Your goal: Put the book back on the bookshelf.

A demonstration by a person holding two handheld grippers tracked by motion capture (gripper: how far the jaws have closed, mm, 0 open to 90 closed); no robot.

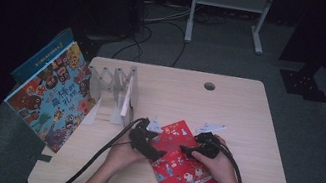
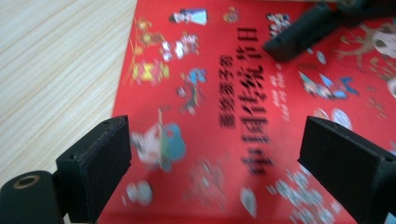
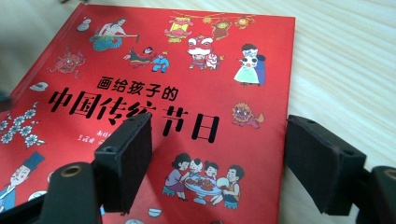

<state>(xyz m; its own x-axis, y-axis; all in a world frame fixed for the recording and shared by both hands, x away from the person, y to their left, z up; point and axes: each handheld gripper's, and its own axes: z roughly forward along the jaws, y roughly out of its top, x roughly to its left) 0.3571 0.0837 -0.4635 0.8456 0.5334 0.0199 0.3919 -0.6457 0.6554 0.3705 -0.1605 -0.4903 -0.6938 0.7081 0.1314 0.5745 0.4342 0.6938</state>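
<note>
Red book [image 1: 181, 163] lies flat under both gripping tools, left gripper [image 2: 215, 154] and right gripper [image 3: 219, 154] gaping.

On the table [image 1: 248, 116], 2 grippers, left gripper [image 1: 160, 155] and right gripper [image 1: 183, 150], rest over a red book [image 1: 182, 173].

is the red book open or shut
Shut. The red book lies flat on the table with its front cover up, title and cartoon figures fully visible in the right gripper view, and no inside pages showing.
</note>
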